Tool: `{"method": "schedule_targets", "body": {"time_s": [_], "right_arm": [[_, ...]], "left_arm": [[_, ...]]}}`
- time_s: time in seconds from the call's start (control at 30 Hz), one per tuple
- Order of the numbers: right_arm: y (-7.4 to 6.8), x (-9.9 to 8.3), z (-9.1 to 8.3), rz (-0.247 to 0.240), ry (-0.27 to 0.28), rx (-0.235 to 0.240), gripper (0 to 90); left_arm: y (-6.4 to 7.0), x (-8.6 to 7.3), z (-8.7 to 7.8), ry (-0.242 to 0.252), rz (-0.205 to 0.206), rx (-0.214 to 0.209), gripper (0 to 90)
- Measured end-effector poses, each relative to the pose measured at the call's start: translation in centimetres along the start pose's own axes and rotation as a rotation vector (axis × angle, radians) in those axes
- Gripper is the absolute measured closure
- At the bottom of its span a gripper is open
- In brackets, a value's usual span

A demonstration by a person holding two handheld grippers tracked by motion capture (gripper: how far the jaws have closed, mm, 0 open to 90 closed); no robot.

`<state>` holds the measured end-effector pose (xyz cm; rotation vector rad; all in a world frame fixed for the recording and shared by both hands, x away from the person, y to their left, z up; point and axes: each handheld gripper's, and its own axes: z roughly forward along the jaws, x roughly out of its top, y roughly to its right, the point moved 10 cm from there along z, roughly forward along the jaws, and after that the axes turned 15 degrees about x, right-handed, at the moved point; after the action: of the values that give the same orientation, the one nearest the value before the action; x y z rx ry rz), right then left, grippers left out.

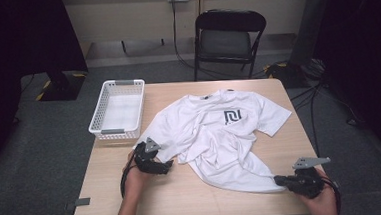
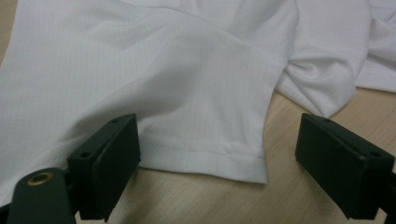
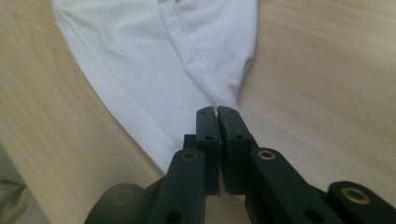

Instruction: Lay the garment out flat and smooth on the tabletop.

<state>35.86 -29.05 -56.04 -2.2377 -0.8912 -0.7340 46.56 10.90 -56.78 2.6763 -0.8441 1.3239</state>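
A white shirt (image 1: 220, 135) is spread on the tabletop (image 1: 184, 198), just right of a basket (image 1: 117, 109). Its near hem corner is pinched by the right hand-held gripper (image 3: 217, 112); the left hand-held gripper (image 2: 217, 154) is held wide at a sleeve hem.

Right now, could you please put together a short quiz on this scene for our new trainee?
1. True or false: the right gripper is shut on a corner of the white T-shirt.
2. How do the jaws of the left gripper stand? A) pressed together B) wide apart, one each side of a hemmed edge of the shirt C) clamped on the basket
3. What stands on the table to the left of the shirt in the high view?

Key
1. True.
2. B.
3. A white plastic basket, with nothing in it.
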Motion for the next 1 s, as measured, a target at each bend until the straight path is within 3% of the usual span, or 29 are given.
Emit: {"method": "schedule_targets", "body": {"time_s": [0.03, 0.1, 0.2, 0.4, 0.6, 0.7, 0.87, 0.93, 1.0], "right_arm": [[-0.3, -0.3, -0.1, -0.005, -0.005, -0.004, 85.3], [-0.2, -0.5, -0.4, -0.012, 0.007, -0.057, 71.1], [-0.1, 0.2, -0.9, -0.035, 0.043, -0.103, 60.8], [-0.1, 3.1, 0.0, -0.073, 0.061, -0.131, 53.7], [-0.3, 5.5, 3.4, -0.086, 0.058, -0.114, 55.8], [-1.0, 6.7, 5.0, -0.129, 0.055, -0.122, 58.1], [-1.4, 7.4, 7.3, -0.141, 0.001, -0.145, 59.7], [-1.0, 7.2, 7.9, -0.133, -0.024, -0.164, 68.8], [-1.1, 7.2, 7.7, -0.132, -0.003, -0.146, 81.7]], "left_arm": [[0.0, 0.0, 0.0, 0.0, 0.0, 0.0, 13.4], [0.0, 0.0, 0.0, 0.0, 0.0, 0.0, 13.4], [0.0, 0.0, 0.0, 0.0, 0.0, 0.001, 13.4], [0.0, 0.0, 0.0, 0.0, 0.0, 0.001, 13.4], [0.0, 0.0, 0.0, 0.0, 0.0, 0.0, 13.4], [0.0, 0.0, 0.0, 0.0, -0.001, -0.001, 13.4], [0.0, 0.0, 0.0, 0.0, -0.001, -0.001, 13.4], [0.0, 0.0, 0.0, 0.001, -0.001, -0.002, 13.5], [0.0, 0.0, 0.0, 0.001, -0.001, -0.002, 13.5]]}}
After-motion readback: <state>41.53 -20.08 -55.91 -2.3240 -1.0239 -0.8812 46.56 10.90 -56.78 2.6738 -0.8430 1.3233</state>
